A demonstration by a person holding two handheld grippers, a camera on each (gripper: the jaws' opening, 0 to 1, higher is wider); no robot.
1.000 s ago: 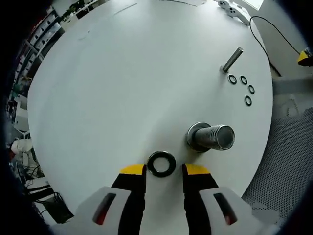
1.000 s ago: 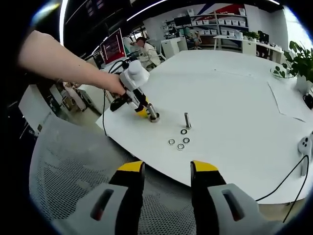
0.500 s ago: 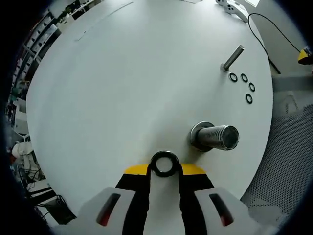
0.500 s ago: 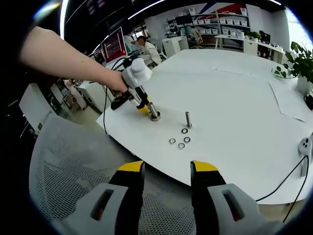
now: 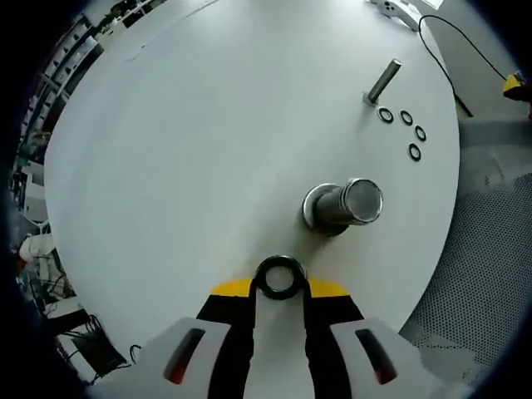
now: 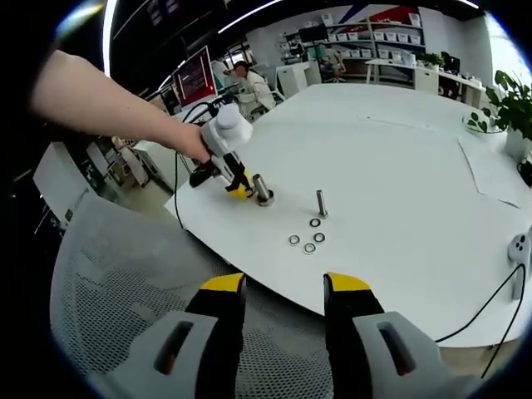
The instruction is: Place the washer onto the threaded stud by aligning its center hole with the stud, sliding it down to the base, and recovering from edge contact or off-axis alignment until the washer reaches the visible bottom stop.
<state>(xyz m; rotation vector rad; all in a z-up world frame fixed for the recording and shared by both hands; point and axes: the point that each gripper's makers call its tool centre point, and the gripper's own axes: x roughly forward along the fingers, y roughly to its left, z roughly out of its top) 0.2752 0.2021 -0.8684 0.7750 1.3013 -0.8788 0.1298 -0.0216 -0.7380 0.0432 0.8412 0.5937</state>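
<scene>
- We've got the left gripper (image 5: 279, 288) pinching the big black washer (image 5: 278, 278) right at the yellow tips, one jaw on each side of the ring, hole facing the camera.
- In the left gripper view the washer sits low over the white table (image 5: 191, 141), just beside the fat threaded stud (image 5: 347, 204) with its wide flange base. We can't tell whether it's lifted clear of the tabletop or touching it.
- So our read: grasp done, carry and alignment to come. The washer isn't on the stud yet.
- Next move, we reckon: lift the ring above the stud's top, level it so it sits square to the stud's axis, centre the hole over the top, then slide it down to the flange. If an edge catches the threads, back off a touch and re-level rather than forcing it.
- Further off there's a thinner bolt (image 5: 381, 81) standing with four small washers (image 5: 402, 132) next to it. They're well apart from our work, so no clash.
- The right gripper (image 6: 281, 287) is parked out over a mesh chair back (image 6: 125, 274), off the table edge, jaws spread with nothing between them. From there we can see a person's hand (image 6: 195, 145) on the left gripper (image 6: 235, 184) beside the stud (image 6: 262, 189).
</scene>
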